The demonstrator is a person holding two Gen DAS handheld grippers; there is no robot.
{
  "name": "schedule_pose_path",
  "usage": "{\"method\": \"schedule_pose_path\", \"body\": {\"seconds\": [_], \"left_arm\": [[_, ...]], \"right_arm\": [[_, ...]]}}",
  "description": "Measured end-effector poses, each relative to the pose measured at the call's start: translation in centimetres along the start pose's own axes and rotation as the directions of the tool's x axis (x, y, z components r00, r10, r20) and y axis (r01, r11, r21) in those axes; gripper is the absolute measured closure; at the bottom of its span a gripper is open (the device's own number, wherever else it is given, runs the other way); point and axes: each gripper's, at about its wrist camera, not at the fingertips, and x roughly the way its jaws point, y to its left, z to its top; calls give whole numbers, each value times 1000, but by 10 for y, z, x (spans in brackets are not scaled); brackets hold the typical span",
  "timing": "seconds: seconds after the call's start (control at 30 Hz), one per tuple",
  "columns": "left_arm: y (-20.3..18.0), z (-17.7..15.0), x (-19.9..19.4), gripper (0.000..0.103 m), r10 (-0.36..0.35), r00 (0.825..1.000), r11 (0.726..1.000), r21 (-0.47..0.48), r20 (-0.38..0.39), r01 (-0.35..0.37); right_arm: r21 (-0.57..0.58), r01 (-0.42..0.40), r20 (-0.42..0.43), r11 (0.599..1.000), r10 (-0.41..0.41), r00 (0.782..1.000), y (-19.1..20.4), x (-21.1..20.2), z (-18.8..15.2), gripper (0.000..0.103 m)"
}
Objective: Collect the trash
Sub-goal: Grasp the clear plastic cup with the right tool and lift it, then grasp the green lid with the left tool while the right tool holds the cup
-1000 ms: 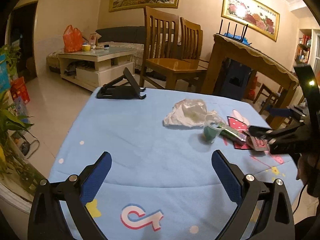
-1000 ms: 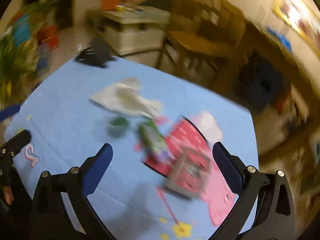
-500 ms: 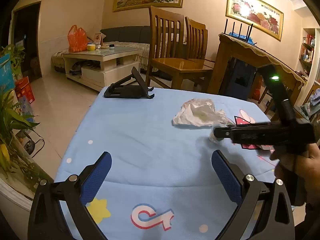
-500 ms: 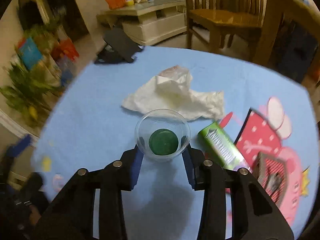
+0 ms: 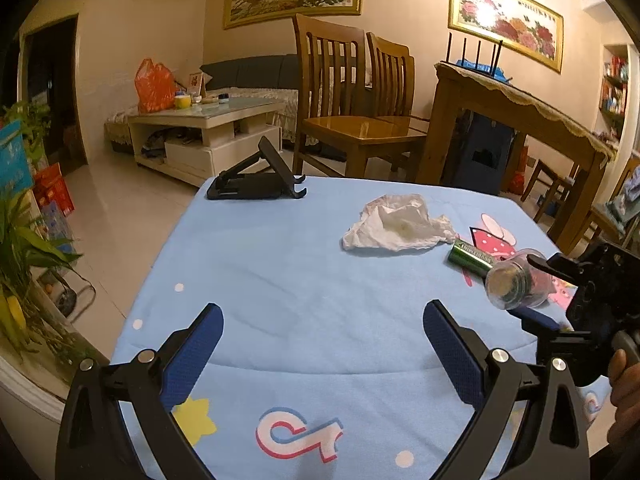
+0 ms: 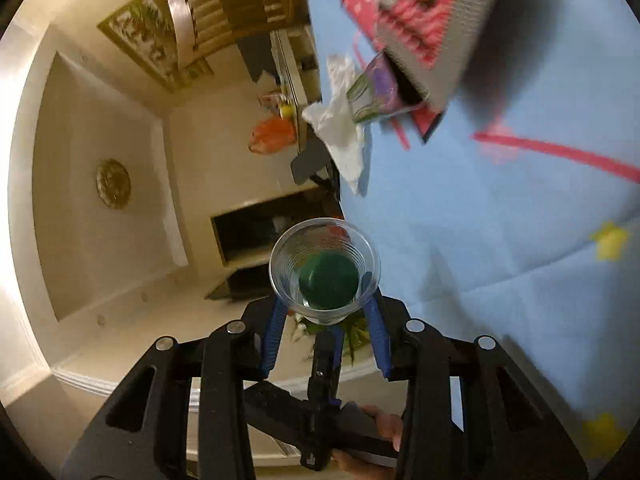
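Observation:
My right gripper [image 6: 325,308] is shut on a clear plastic cup [image 6: 325,270] with a green bottom and holds it lifted and rolled on its side; the cup also shows in the left wrist view [image 5: 516,280] at the right. A crumpled white tissue [image 5: 396,222] and a green wrapper [image 5: 470,258] lie on the blue tablecloth [image 5: 300,280]. The tissue [image 6: 340,128], the wrapper [image 6: 372,92] and a pink-red packet [image 6: 432,20] show in the tilted right wrist view. My left gripper [image 5: 322,344] is open and empty above the near cloth.
A black folding phone stand [image 5: 256,184] sits at the table's far edge. Beyond are wooden chairs [image 5: 352,120], a white coffee table [image 5: 204,128] and a wooden dining table [image 5: 520,120]. Potted plants [image 5: 24,248] stand at the left.
My right gripper closed on the cup, lifted it off the cloth and rolled sideways toward the table's right edge. My left gripper stayed open and nearly still.

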Motion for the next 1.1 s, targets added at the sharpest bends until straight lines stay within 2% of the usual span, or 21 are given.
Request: {"method": "schedule_pose_path", "body": {"seconds": [0.07, 0.23, 0.4, 0.5, 0.57, 0.63, 0.73, 0.8, 0.87, 0.93, 1.03, 1.1], "left_arm": [[-5, -1, 1, 6, 12, 1000, 1000, 22, -2, -12], [-10, -2, 2, 6, 37, 999, 998, 48, 4, -37], [-13, -4, 2, 6, 38, 999, 997, 70, 6, -38], [-20, -6, 0, 6, 31, 999, 995, 93, 16, -33], [-29, -8, -1, 6, -23, 1000, 993, 118, 15, 21], [-45, -10, -1, 6, -133, 991, 978, 163, -15, 134], [-74, -12, 5, 6, -218, 974, 945, 236, -64, 227], [-96, -13, 14, 6, -256, 961, 920, 278, -107, 276], [-118, -12, 28, 6, -303, 941, 891, 304, -153, 336], [-129, -9, 40, 6, -307, 936, 890, 297, -173, 347], [-140, -3, 58, 6, -286, 939, 903, 273, -191, 331], [-140, 0, 65, 15, -284, 938, 909, 256, -196, 329]], "right_arm": [[22, 44, -53, 999, -43, 998, -6, 13, -3, 66], [-28, 53, -79, 998, -55, 995, 6, 23, -4, 66], [-109, 49, -62, 993, -56, 997, 30, 1, -7, 66], [-165, 25, -31, 986, -30, 999, 47, -37, -12, 66], [-237, 60, 37, 970, -53, 998, 63, -74, -19, 66], [-304, 122, 126, 945, -87, 988, 78, -114, -19, 66], [-359, 225, 255, 906, -137, 957, 89, -164, -17, 66], [-363, 240, 303, 900, -130, 944, 89, -191, -16, 66], [-357, 234, 335, 904, -109, 936, 85, -213, -13, 65], [-351, 229, 355, 908, -97, 930, 77, -230, -11, 65], [-342, 212, 359, 916, -81, 930, 66, -243, -6, 65], [-342, 201, 351, 918, -74, 933, 59, -248, -3, 65]]}}
